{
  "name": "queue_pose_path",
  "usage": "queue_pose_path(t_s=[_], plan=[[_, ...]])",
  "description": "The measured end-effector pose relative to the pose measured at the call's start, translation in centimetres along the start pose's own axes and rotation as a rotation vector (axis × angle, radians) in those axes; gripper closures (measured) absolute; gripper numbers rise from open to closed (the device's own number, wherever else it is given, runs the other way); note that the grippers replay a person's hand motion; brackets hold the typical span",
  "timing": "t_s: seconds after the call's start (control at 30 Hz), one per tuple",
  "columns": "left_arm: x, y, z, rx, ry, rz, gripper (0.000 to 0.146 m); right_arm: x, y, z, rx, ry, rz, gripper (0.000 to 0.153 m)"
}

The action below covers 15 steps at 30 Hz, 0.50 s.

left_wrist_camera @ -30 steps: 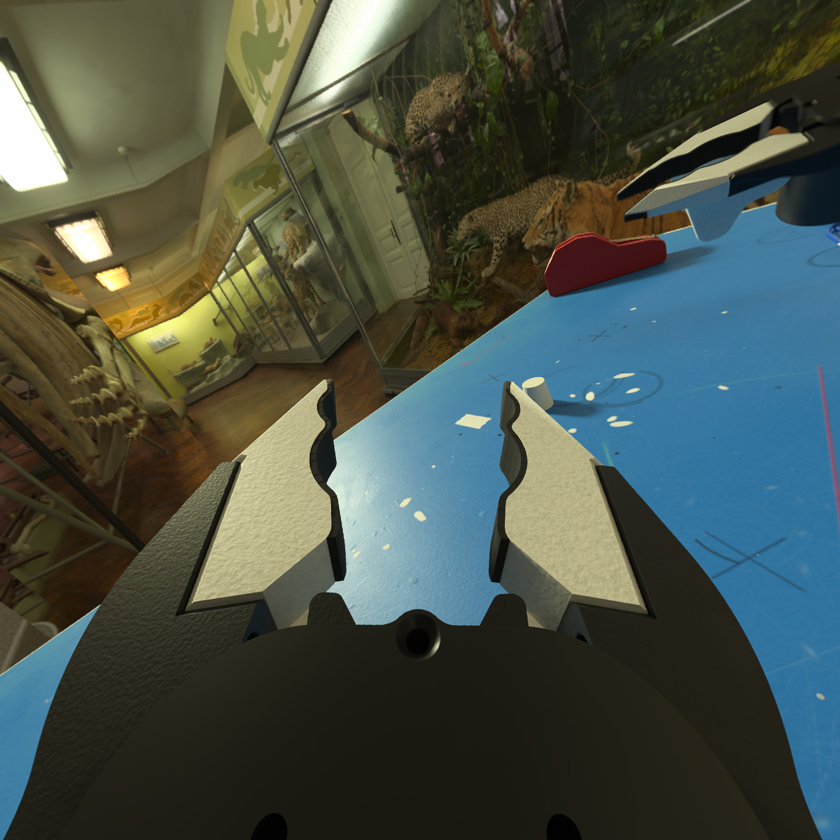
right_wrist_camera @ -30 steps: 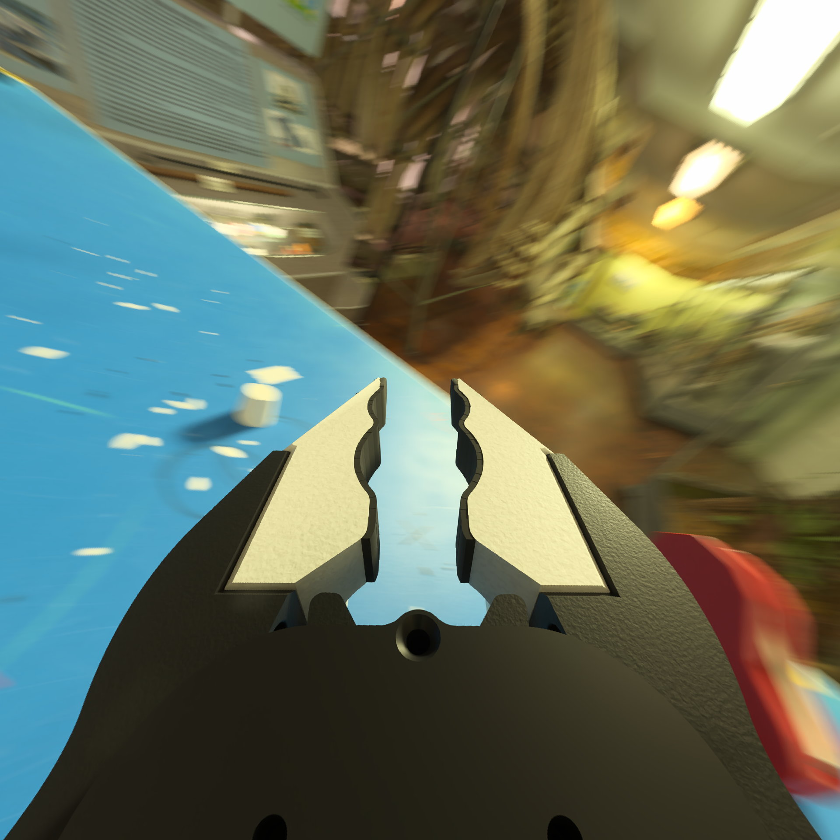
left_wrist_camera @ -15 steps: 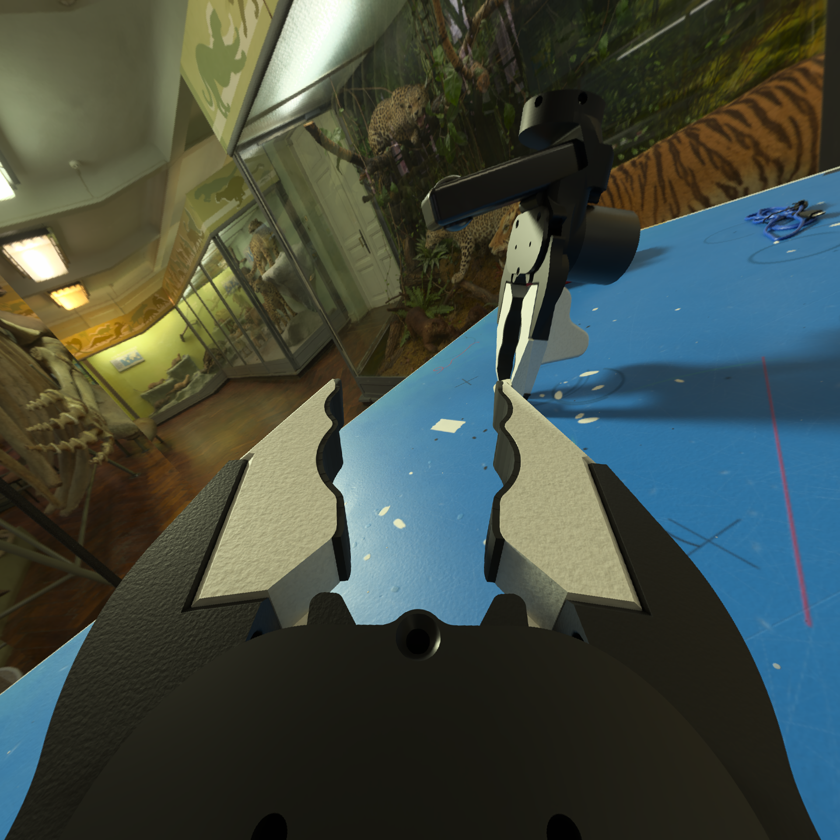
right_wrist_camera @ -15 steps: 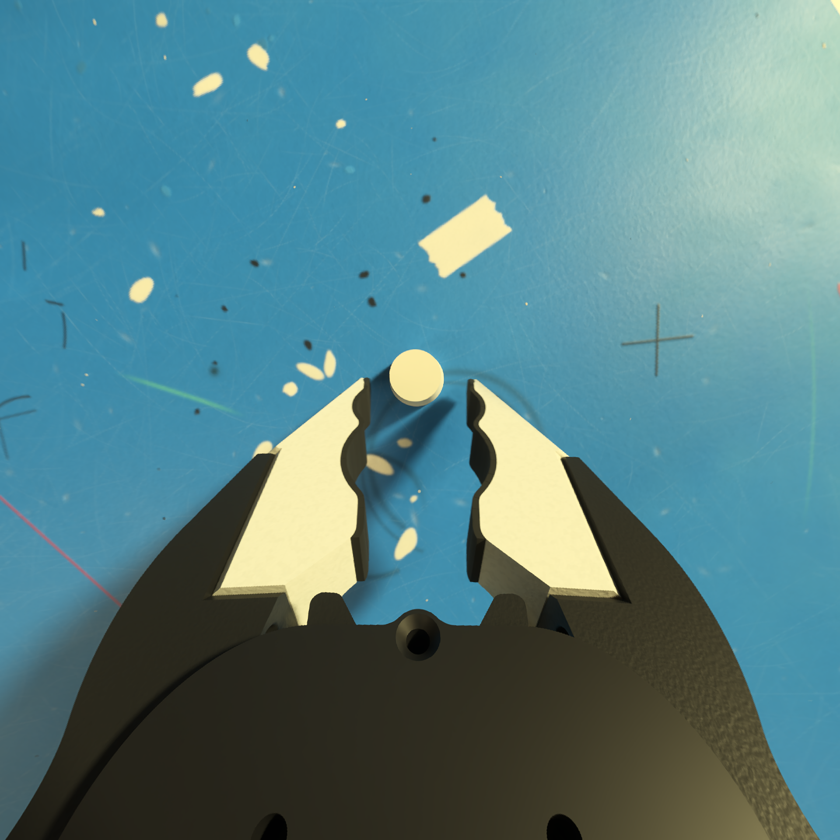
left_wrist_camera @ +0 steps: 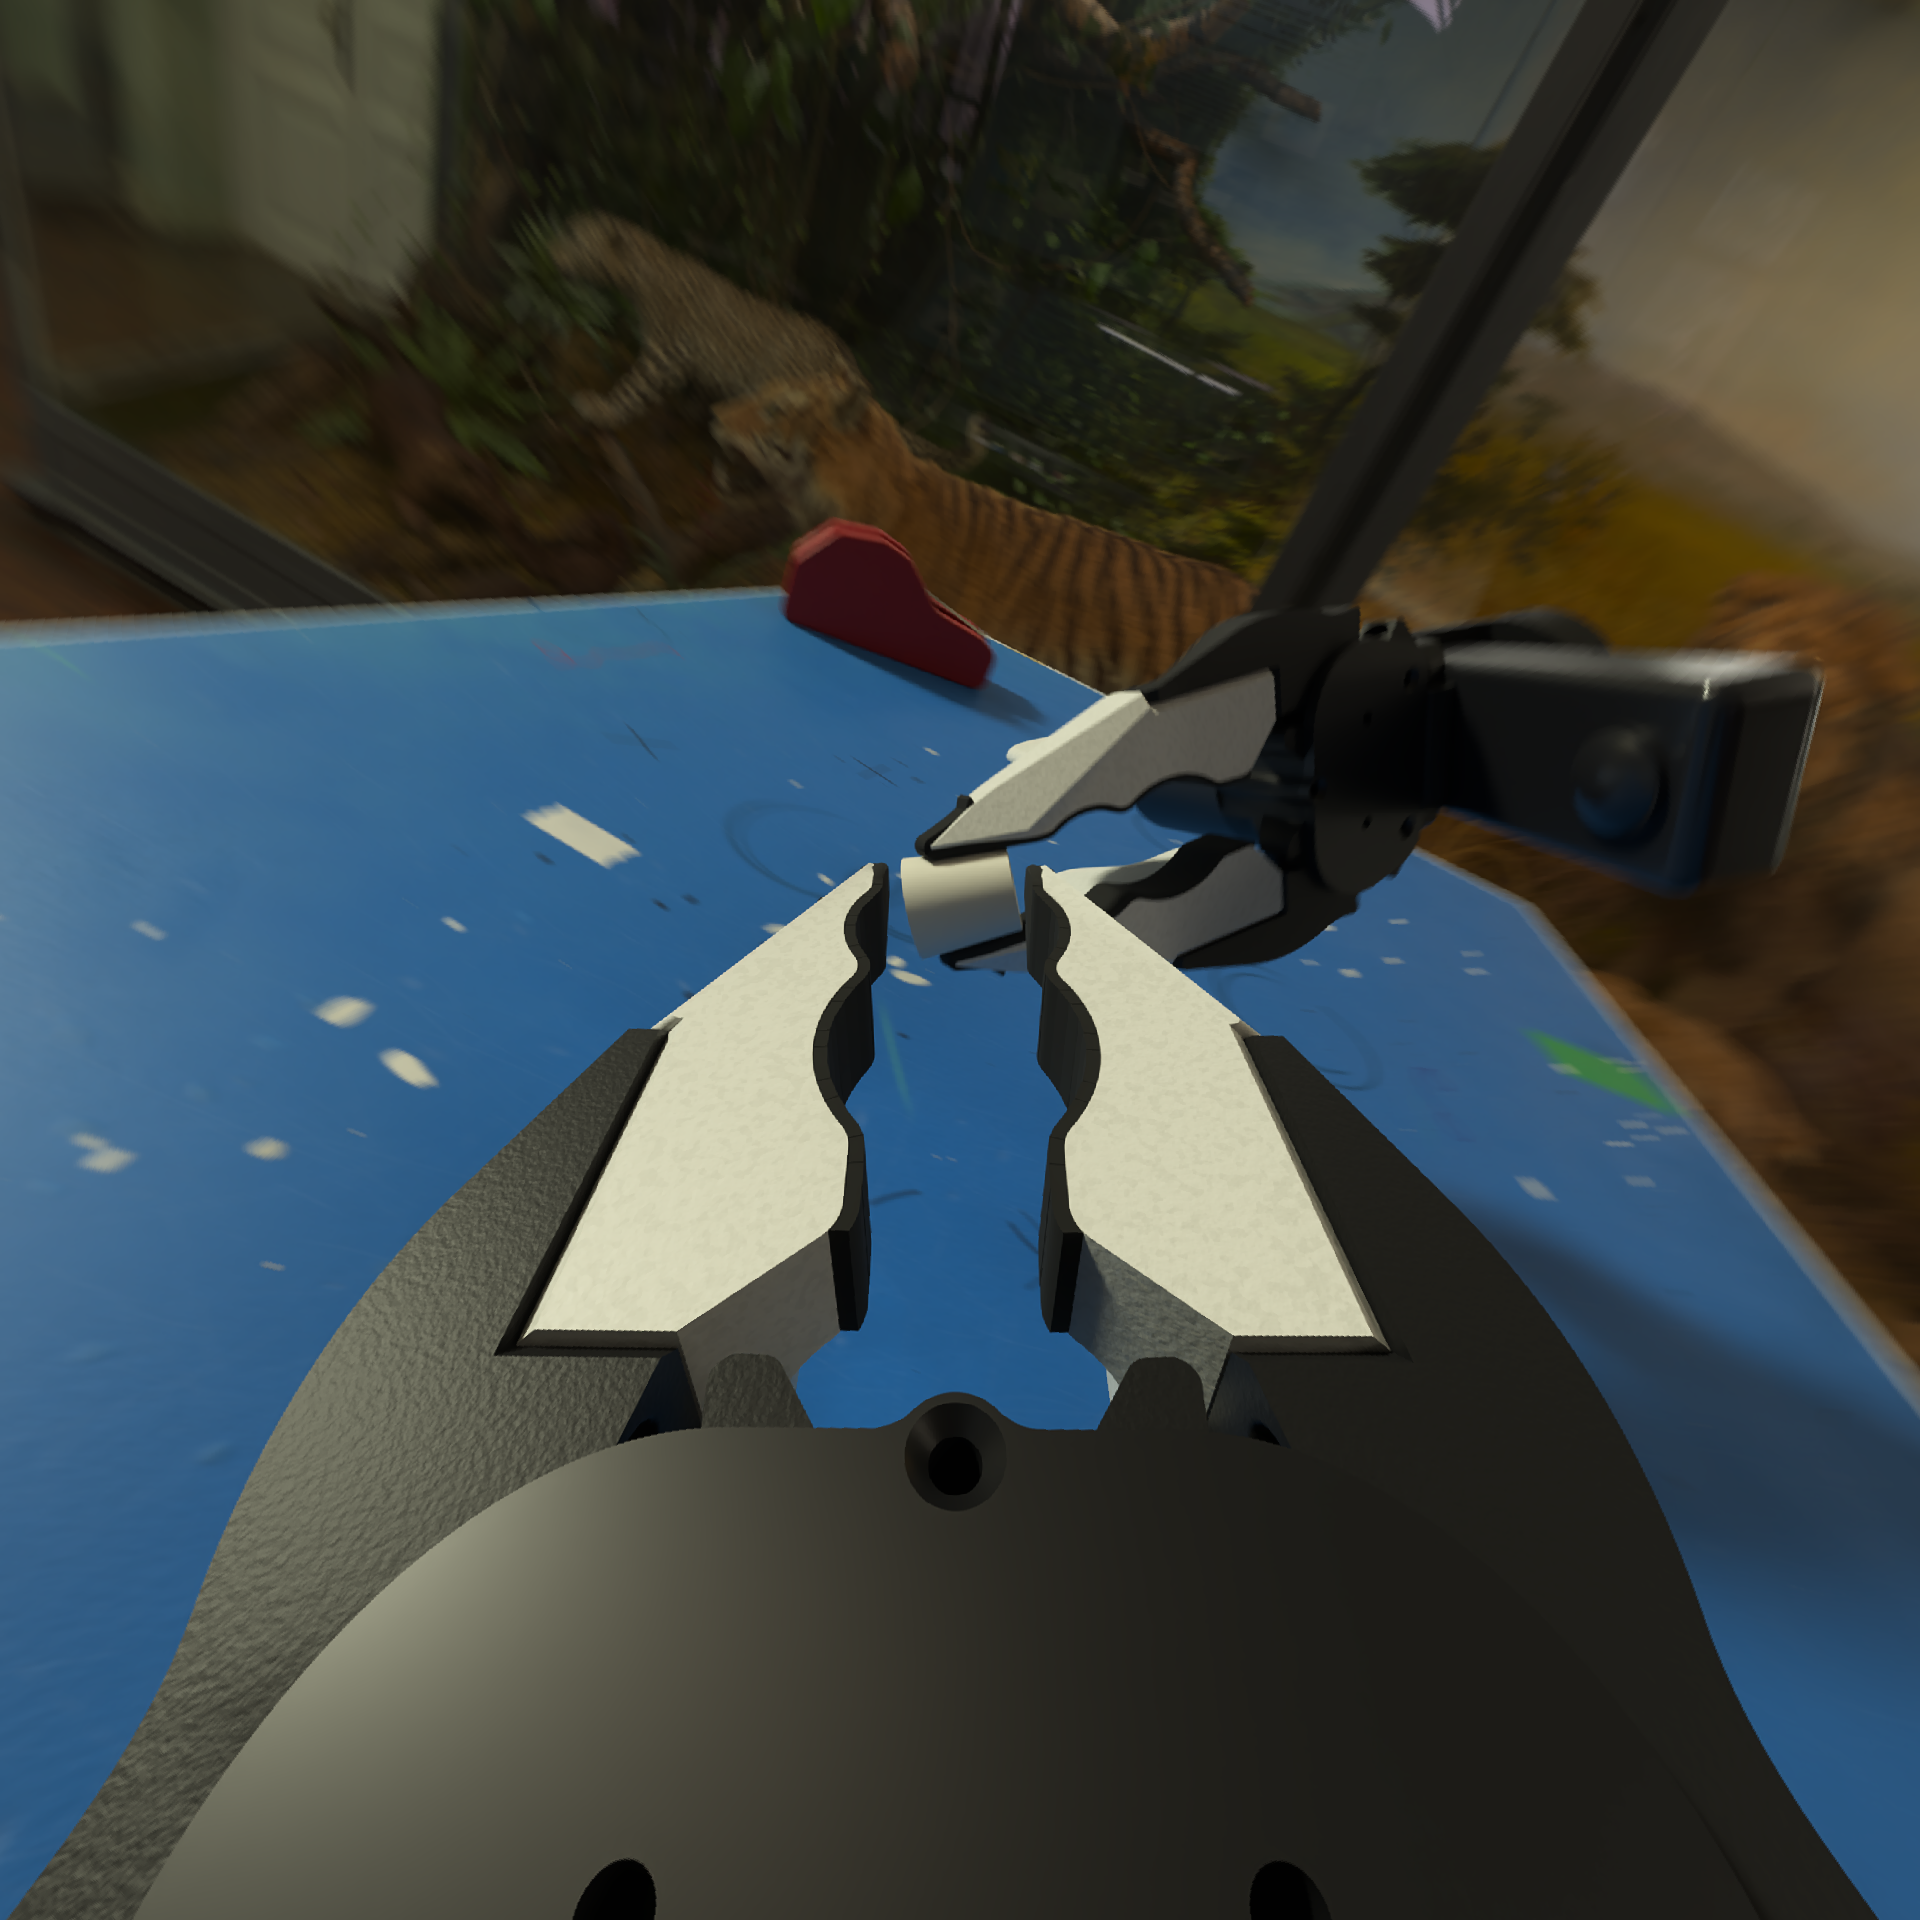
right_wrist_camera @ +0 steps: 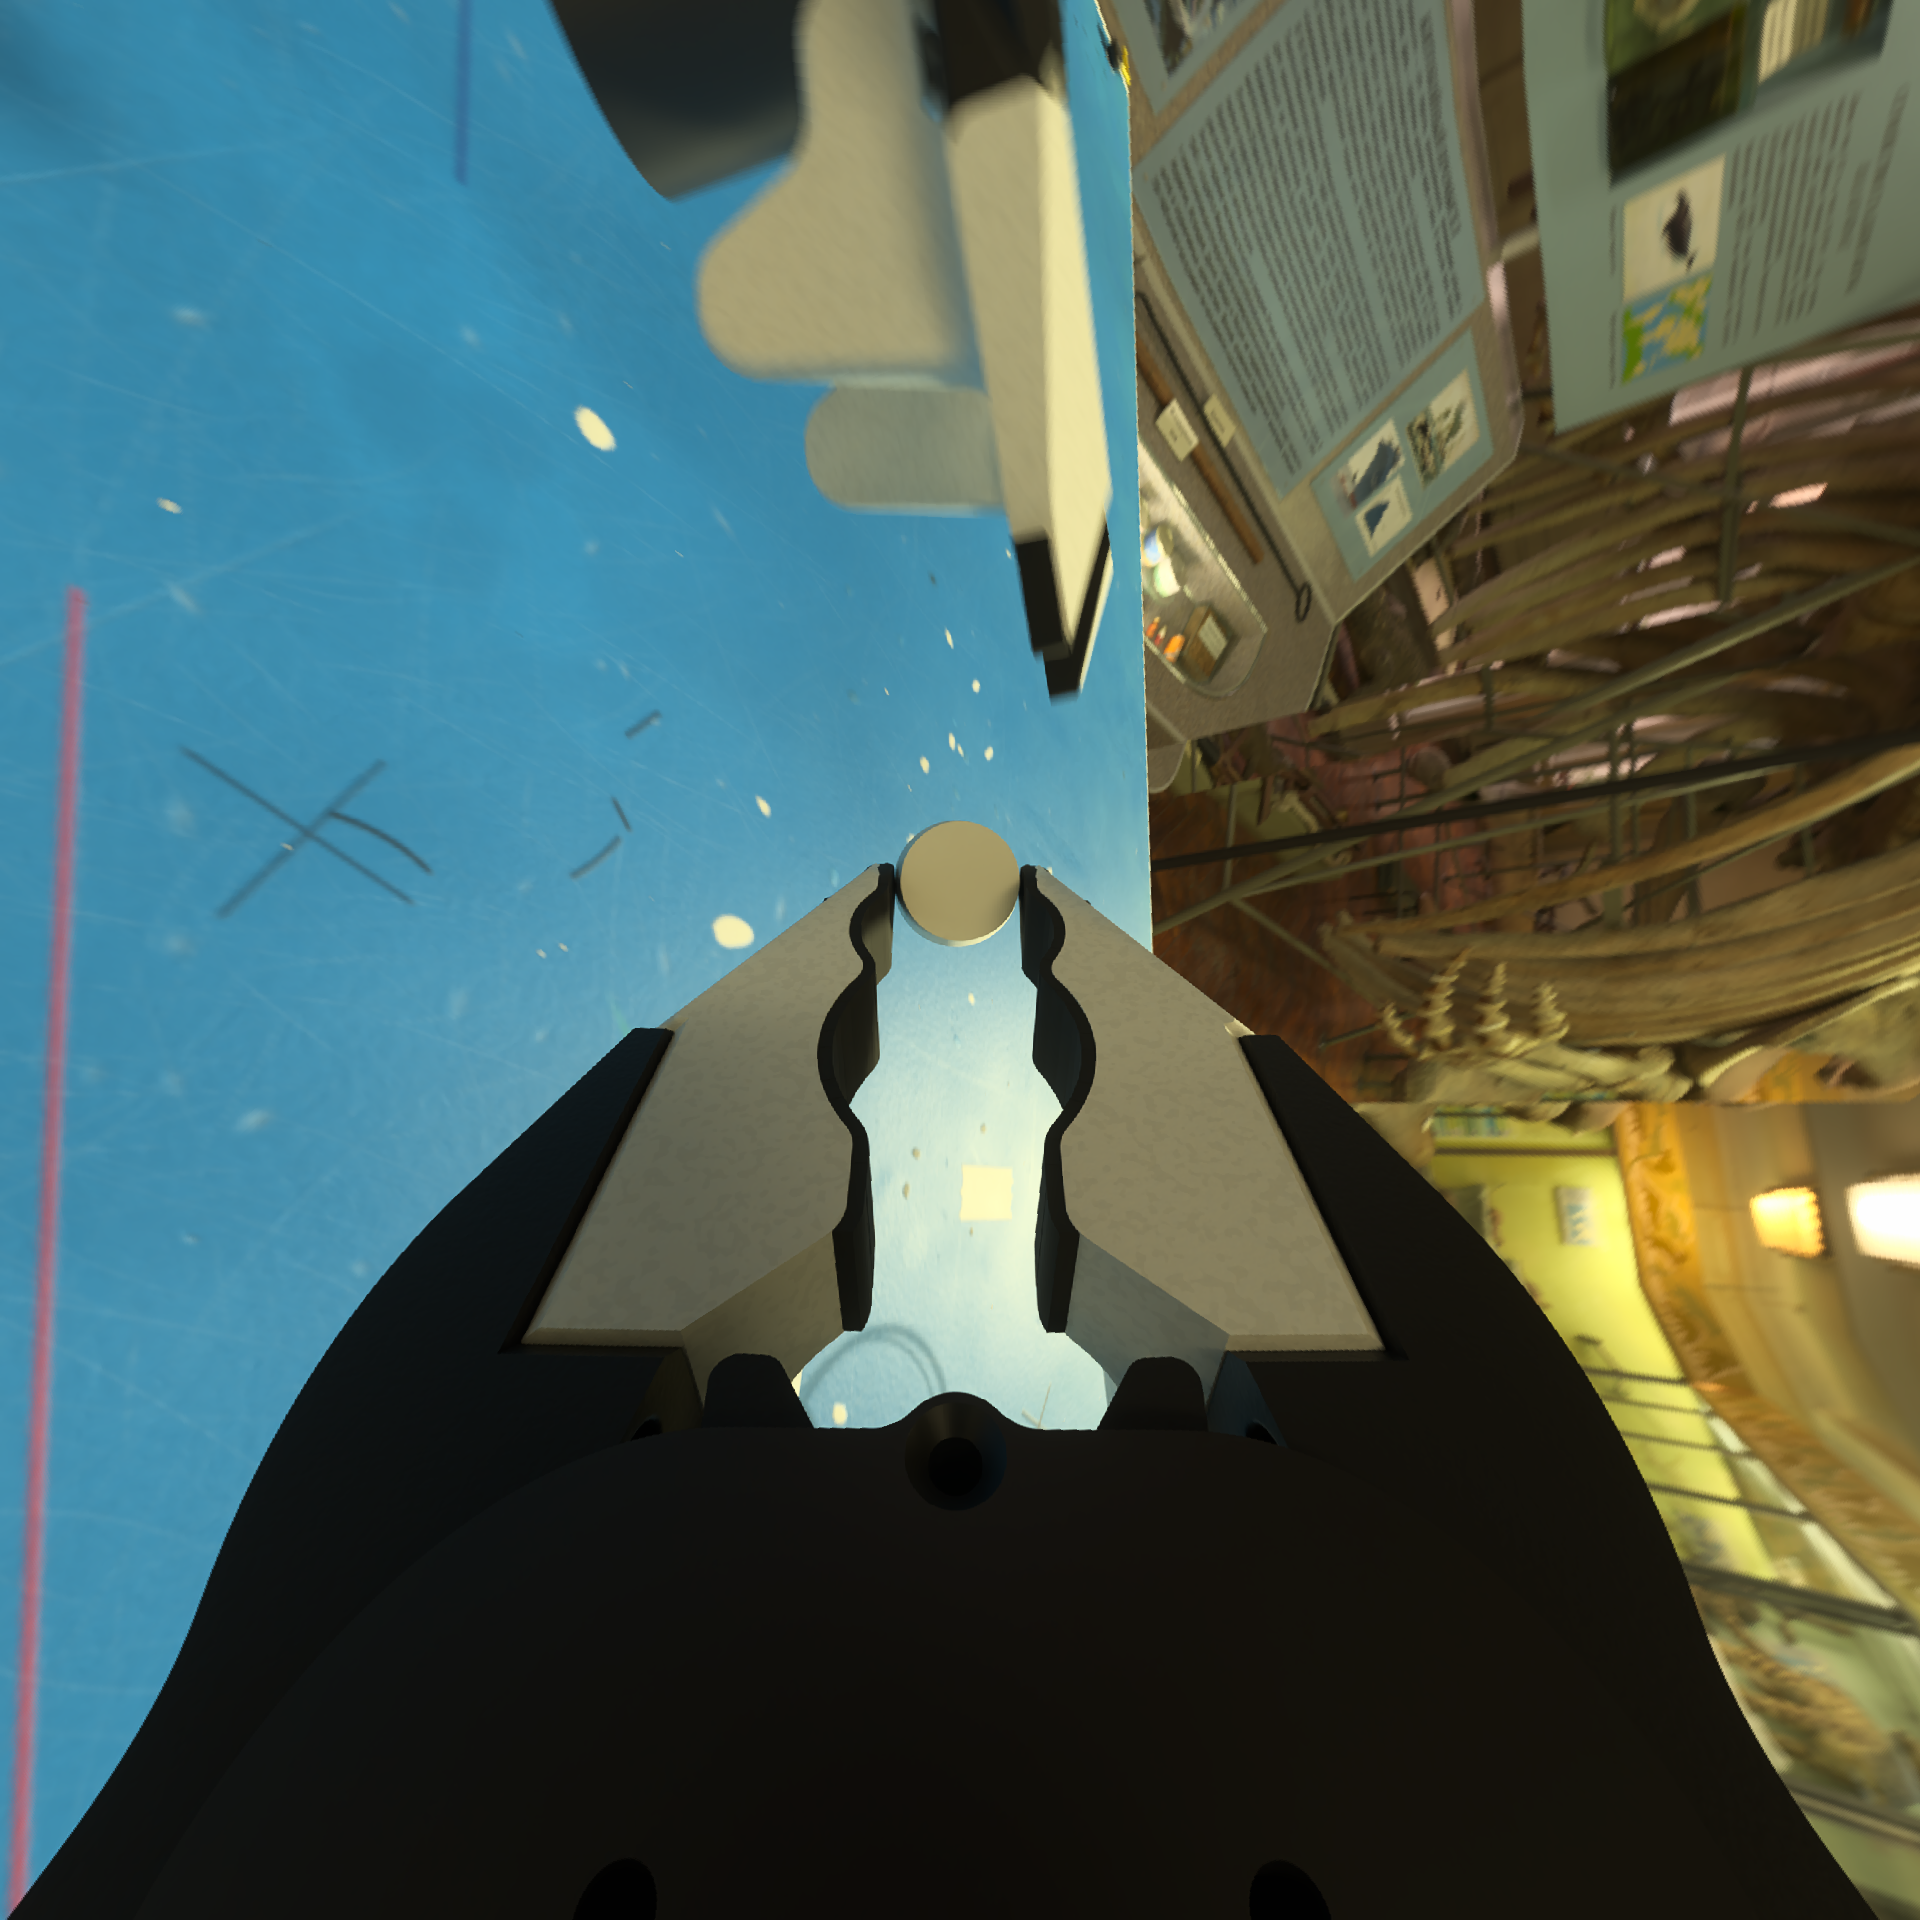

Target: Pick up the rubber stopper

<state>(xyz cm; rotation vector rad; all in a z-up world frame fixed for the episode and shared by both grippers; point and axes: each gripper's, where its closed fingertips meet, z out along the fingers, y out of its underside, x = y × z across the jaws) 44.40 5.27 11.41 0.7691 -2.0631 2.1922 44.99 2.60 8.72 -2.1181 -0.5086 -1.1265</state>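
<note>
The rubber stopper is a small off-white plug. My right gripper is shut on it at the fingertips. In the left wrist view the right gripper lies turned on its side, one finger above the stopper and one below, holding it just above the blue table. My left gripper points at the stopper from close by, its jaws narrowed to about the stopper's width and holding nothing. In the right wrist view the left gripper's fingers end short of the stopper.
A red block lies at the table's far edge. The table edge runs close beside the stopper, with the museum floor beyond. Pale flecks and pen marks dot the table top.
The right gripper has shut on the stopper, rolled onto its side and raised it off the table. The left gripper has swung round to face it, and its jaws have narrowed.
</note>
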Motion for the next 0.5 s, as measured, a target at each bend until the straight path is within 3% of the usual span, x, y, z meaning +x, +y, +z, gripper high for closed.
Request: queue_pose_path(t_s=[0.07, 0.17, 0.33, 0.5], plan=[[-0.1, 0.9, 0.2, -0.056, 0.050, -0.115, 0.121, -0.8, -0.8, 0.2, 0.006, 0.004, -0.059, 0.129], [0.0, 2.5, 0.5, -0.166, 0.074, -0.147, 0.123, -1.2, -0.9, 0.3, -0.031, 0.010, -0.133, 0.129], [-0.7, 4.0, 0.7, -0.268, 0.028, -0.167, 0.136, -2.2, -1.0, 0.8, 0.013, -0.033, -0.083, 0.129], [-0.5, 4.5, 0.4, -0.305, 0.084, -0.277, 0.142, -2.8, -1.1, 0.9, 0.024, -0.040, -0.087, 0.129]])
